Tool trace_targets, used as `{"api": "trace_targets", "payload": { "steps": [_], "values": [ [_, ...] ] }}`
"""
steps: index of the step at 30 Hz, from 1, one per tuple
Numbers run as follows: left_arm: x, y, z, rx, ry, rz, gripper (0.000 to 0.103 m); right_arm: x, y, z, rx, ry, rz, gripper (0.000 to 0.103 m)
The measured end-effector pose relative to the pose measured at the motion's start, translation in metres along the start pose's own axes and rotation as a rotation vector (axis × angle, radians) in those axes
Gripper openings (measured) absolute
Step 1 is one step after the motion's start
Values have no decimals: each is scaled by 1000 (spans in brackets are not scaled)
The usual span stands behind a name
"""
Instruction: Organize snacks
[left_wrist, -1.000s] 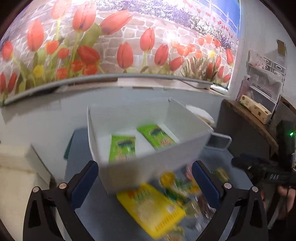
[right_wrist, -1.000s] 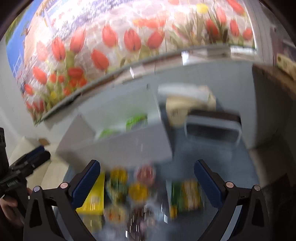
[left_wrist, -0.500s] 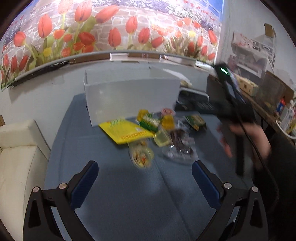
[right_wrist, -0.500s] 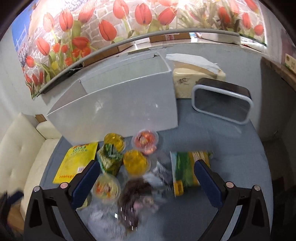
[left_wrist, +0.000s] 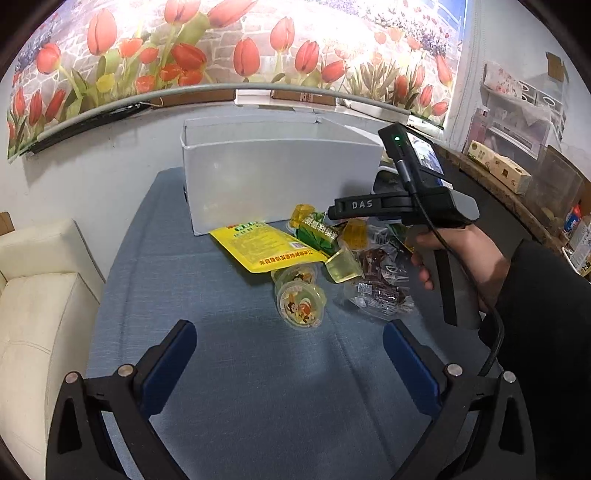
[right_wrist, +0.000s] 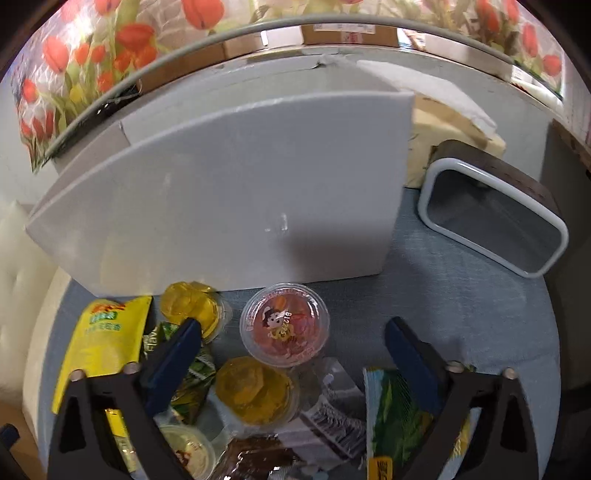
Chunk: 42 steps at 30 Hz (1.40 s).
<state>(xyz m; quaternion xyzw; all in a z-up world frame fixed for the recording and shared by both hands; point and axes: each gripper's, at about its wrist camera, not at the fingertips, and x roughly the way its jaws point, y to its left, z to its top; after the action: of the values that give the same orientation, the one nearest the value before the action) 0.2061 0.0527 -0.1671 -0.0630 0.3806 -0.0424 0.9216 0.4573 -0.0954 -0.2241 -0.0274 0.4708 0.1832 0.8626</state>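
Plainly "DAS" on the right gripper (left_wrist: 334, 214) above the snacks (left_wrist: 332, 258).

The left gripper (left_wrist: 288, 347) has been drawn back from the white box (left_wrist: 280, 184) and now hangs over bare table (left_wrist: 258, 406), its jaws wide. The right gripper (right_wrist: 293, 341) has been lowered onto the snack pile; its jaws are closing around the red jelly cup (right_wrist: 284, 325), untouched.
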Motion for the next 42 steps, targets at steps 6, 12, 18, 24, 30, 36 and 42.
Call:
{"api": "trace_targets", "payload": {
  "steps": [6,12,18,24,30,36,42],
  "values": [
    [14,0,-4,-20,36,-27,103,8,1,3,-27,12,47,48],
    [31,10,-3,-55,62,-26,103,-24,-6,-9,1,-62,82,48],
    [47,23,11,-99,68,-13,103,-78,-24,-35,32,-137,137,48],
    [73,15,16,-74,113,-2,103,-141,-42,-66,47,-204,227,48],
    [100,6,11,-85,157,81,99,-191,-49,-111,71,-270,255,48],
    [103,-3,13,-57,140,124,56,-198,-48,-129,66,-269,264,48],
    [88,1,7,-99,152,72,50,-193,-42,-139,55,-255,291,48]
  ]
}}
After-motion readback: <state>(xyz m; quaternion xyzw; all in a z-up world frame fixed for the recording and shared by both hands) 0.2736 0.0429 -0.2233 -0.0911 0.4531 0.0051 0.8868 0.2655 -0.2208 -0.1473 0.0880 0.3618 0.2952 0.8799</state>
